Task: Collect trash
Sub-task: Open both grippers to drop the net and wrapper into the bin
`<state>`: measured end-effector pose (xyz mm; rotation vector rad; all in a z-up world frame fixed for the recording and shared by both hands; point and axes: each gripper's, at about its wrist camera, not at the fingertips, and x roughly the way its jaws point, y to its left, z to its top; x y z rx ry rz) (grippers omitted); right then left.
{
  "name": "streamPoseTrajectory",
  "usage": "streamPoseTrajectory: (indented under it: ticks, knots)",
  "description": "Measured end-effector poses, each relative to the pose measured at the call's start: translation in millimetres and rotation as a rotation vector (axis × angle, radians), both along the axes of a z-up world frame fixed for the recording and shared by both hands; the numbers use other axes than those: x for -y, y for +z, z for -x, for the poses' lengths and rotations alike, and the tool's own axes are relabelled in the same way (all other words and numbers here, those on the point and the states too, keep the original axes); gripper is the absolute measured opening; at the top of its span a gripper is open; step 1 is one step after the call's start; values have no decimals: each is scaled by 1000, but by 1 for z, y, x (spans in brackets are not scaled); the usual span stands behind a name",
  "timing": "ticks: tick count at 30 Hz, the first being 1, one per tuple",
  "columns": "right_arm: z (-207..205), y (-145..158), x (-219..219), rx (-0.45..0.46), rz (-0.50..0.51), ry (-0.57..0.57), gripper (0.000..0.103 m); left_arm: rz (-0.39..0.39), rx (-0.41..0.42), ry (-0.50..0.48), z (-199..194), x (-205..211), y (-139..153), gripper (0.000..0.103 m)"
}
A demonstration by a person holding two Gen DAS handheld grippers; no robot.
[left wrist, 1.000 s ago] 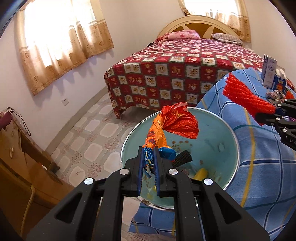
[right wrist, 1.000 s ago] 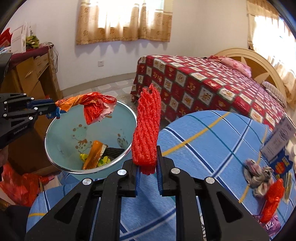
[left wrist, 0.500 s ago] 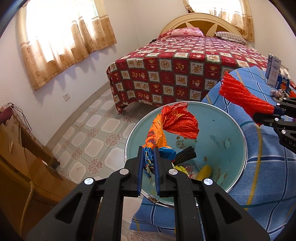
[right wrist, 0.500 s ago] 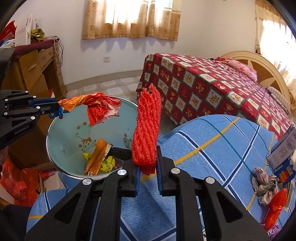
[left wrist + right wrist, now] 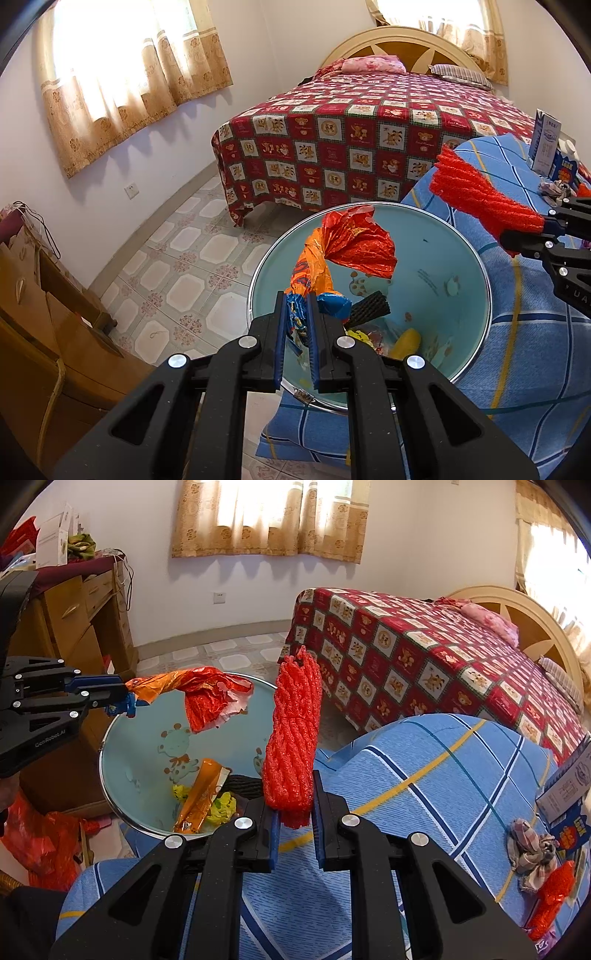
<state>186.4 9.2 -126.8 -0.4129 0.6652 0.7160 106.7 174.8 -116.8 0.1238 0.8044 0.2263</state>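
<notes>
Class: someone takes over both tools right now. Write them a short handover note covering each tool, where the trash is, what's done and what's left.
Left tool: shut on orange-red wrapper, held over the bin.
Right tool: shut on red foam net, at the bin's edge above the blue cloth.
Done: several wrappers lie in the bin.
Left: drop both pieces, then collect the crumpled rag and red scrap on the cloth.

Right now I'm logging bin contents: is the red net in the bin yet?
Out. The right gripper holds the red net upright beside the bin.
</notes>
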Motion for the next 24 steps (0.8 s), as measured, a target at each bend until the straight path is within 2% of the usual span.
streamPoseTrajectory:
  ticks: [16,18,19,21,23,24]
  knots:
    - [6,-3,-12,-6,2,55,18,7,-1,-6,1,2,2,12]
    - [7,-3,-13,1,0,66,29,13,2,-5,2,4,2,16]
    - [8,-3,-13,-1,-3,67,39,10,-1,-7,1,6,2,19]
    - [7,-4,-13,-2,-5,66,42,4,5,-8,2,7,2,38]
    - [7,-5,-13,-1,-6,64,47,-1,10,-5,3,9,2,46]
    - [7,-5,-12,-1,-9,61,48,0,12,-3,4,9,2,47]
